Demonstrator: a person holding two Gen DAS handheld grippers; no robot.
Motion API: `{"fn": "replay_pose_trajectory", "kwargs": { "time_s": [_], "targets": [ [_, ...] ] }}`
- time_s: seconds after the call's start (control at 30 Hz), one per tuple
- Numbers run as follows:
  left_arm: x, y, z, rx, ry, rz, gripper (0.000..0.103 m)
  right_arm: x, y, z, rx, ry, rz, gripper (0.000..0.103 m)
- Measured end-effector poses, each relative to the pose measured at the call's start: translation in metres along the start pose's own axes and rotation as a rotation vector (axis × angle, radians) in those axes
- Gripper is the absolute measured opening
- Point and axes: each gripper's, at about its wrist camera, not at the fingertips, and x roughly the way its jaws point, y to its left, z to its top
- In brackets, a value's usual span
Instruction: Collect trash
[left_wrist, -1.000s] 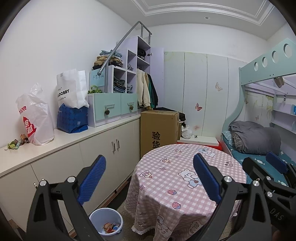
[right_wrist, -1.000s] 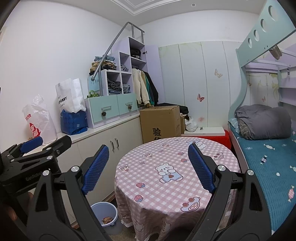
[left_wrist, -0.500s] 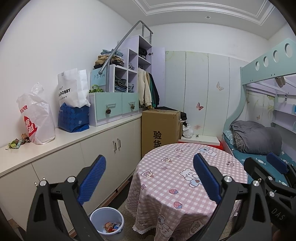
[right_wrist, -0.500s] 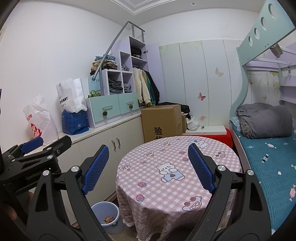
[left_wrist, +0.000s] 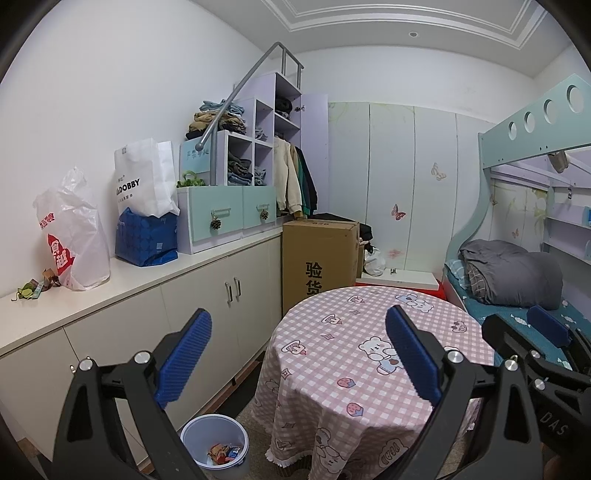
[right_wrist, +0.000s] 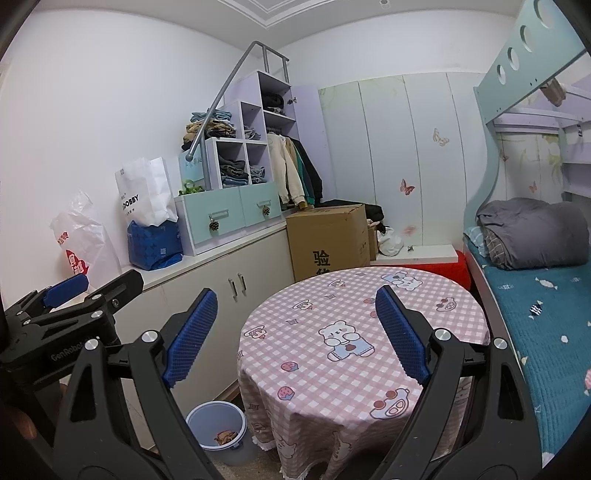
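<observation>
1. The left gripper (left_wrist: 298, 357) hangs in the air with its blue pads spread wide and nothing between them, above the near edge of the round table (left_wrist: 369, 354).
2. The right gripper (right_wrist: 295, 334) is likewise wide open and holds nothing, just beside the left one over the same pink checked tablecloth.
3. The trash bin (left_wrist: 214, 441), a pale round bucket, stands on the floor between the table and the white cabinet (left_wrist: 207, 295), touching neither as far as the fisheye shows.
4. Inside the bin lie a few crumpled wrappers (left_wrist: 223, 452); from the right wrist view they look brownish, though they are too small to identify.
5. On the cabinet top, small scraps (left_wrist: 35, 288) sit beside a white plastic bag (left_wrist: 74, 240), possibly trash.
6. A cardboard box (left_wrist: 319, 254) stands behind the table.
</observation>
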Motion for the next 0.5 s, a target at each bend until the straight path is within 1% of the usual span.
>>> {"fn": "replay_pose_trajectory", "kwargs": {
  "time_s": [0.5],
  "targets": [
    [0.0002, -0.0003, 0.0002, 0.006, 0.005, 0.001, 0.093, 0.0003, -0.0011, -0.0013, 0.000, 0.002, -0.002, 0.087]
  ]
}}
